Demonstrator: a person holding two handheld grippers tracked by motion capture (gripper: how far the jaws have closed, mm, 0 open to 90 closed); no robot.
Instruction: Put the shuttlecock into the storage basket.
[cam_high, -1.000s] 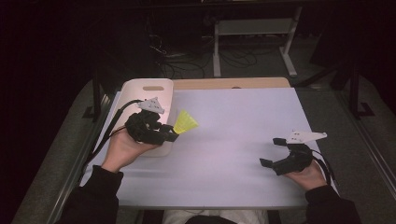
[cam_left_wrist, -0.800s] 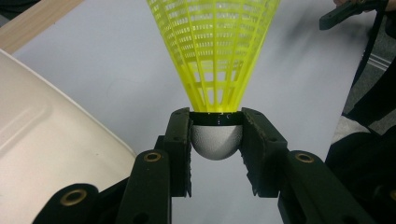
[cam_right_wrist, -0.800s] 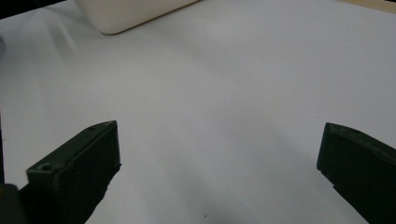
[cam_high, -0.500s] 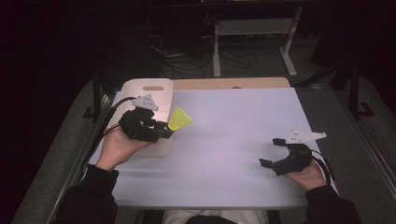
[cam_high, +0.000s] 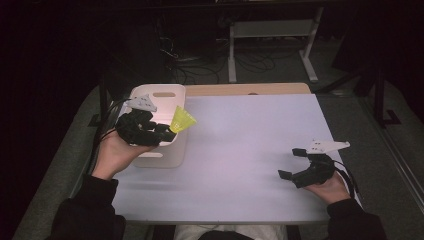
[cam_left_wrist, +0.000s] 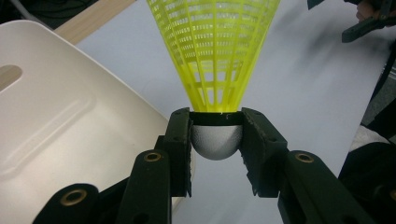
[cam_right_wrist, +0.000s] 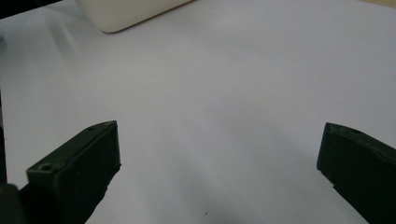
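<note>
The yellow shuttlecock (cam_left_wrist: 215, 51) sits clamped by its white cork between the left gripper's (cam_high: 167, 131) fingers (cam_left_wrist: 180, 140), skirt pointing away, raised over the white bin's (cam_high: 165, 155) right edge. The right gripper (cam_high: 295, 162) rests low on the table (cam_high: 240, 150), fingers spread wide, holding nothing.

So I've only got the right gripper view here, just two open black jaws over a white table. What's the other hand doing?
Observer: The left gripper holds a yellow shuttlecock.
Operator: Gripped where?
Observer: By its rounded white cork, clamped between both jaws, with the skirt pointing away from the hand.
Operator: Is the white thing at the top of my view a container?
Observer: Yes, a white bin at the table's left side; the shuttlecock is at its right edge.
</note>
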